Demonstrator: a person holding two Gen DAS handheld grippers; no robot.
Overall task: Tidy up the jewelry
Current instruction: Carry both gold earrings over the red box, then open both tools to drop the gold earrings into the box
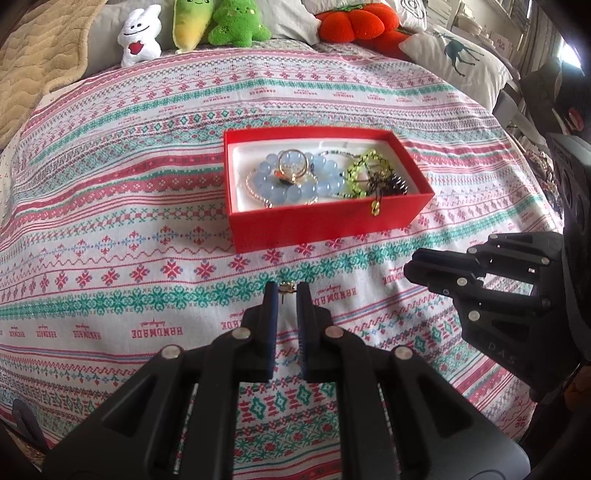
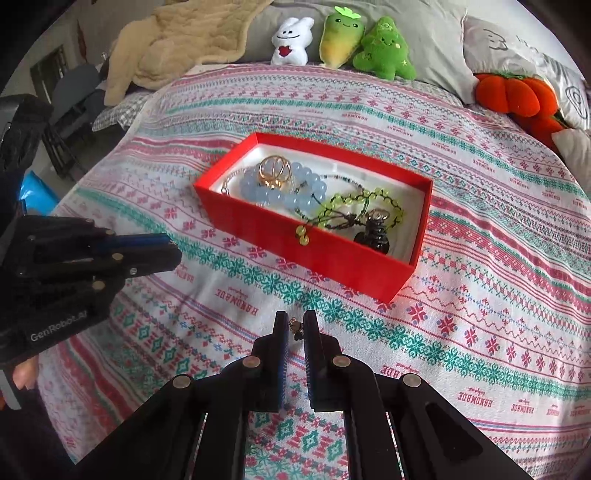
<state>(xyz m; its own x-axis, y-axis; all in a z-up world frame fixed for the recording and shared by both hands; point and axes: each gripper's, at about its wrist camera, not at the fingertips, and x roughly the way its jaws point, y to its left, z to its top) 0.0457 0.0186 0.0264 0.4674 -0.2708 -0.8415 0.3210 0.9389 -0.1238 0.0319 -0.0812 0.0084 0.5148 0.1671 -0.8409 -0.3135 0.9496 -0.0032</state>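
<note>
A red jewelry box (image 1: 325, 221) (image 2: 295, 240) sits open on the patterned bedspread. It holds a blue bead bracelet (image 1: 295, 184) (image 2: 280, 188), a gold ring piece (image 1: 291, 166) (image 2: 275, 170), a green bead bracelet (image 1: 360, 171) (image 2: 365, 205) and a dark bead item (image 2: 375, 238). My left gripper (image 1: 287, 290) is shut on a small gold earring (image 1: 287, 287), in front of the box. My right gripper (image 2: 296, 325) is shut on another small gold earring (image 2: 295, 328), also in front of the box.
Plush toys (image 1: 236, 24) (image 2: 384, 48) and pillows (image 1: 458, 59) line the far edge of the bed. A beige blanket (image 2: 184, 40) lies at the back left. The right gripper shows in the left wrist view (image 1: 417, 266); the left gripper shows in the right wrist view (image 2: 173, 251).
</note>
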